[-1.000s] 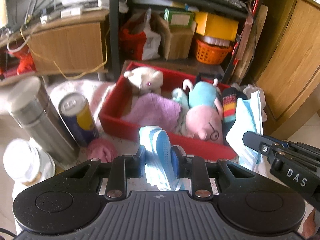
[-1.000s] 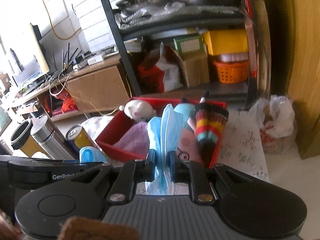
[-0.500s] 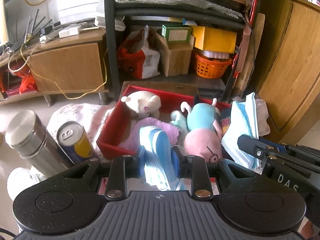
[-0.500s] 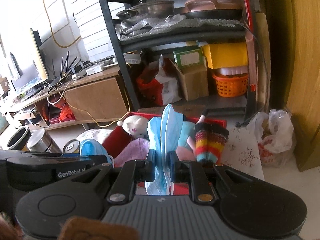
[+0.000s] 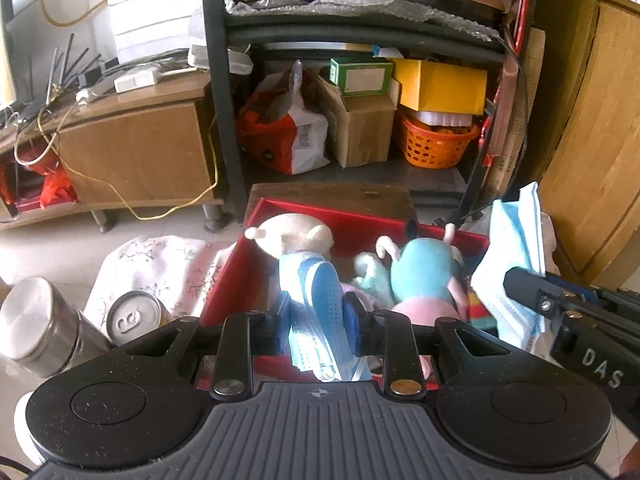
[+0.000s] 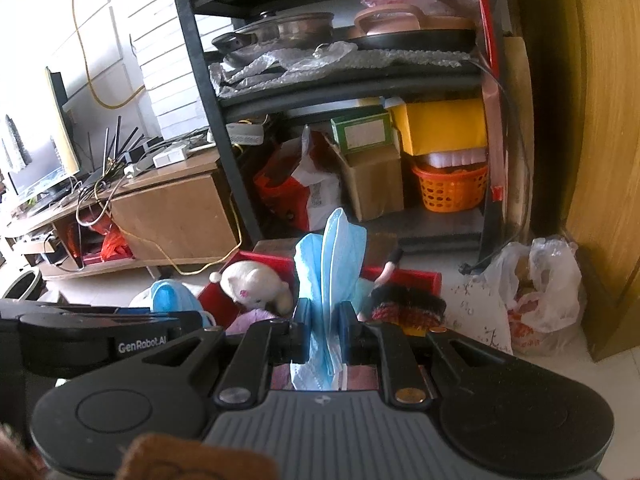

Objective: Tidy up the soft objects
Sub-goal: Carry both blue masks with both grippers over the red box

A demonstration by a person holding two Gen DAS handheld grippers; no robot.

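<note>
My left gripper (image 5: 318,330) is shut on a stack of blue face masks (image 5: 316,304), held above the near wall of a red box (image 5: 224,284). My right gripper (image 6: 324,328) is shut on another bunch of blue face masks (image 6: 332,264); it shows in the left wrist view (image 5: 516,276) at the box's right end. In the box lie a white plush toy (image 5: 292,236), a teal and pink plush toy (image 5: 424,276), a purple cloth (image 6: 252,318) and a striped knit piece (image 6: 408,308).
A drink can (image 5: 134,318) and a steel flask (image 5: 44,320) stand left of the box on a flowered cloth (image 5: 160,260). A black shelf rack (image 5: 216,92) with boxes and an orange basket (image 5: 438,144) is behind. A wooden cabinet (image 5: 592,140) is at right, and a plastic bag (image 6: 540,300) lies on the floor.
Both grippers have risen and drawn back from the box with their masks still held. The box and the can sit lower and smaller in both views.
</note>
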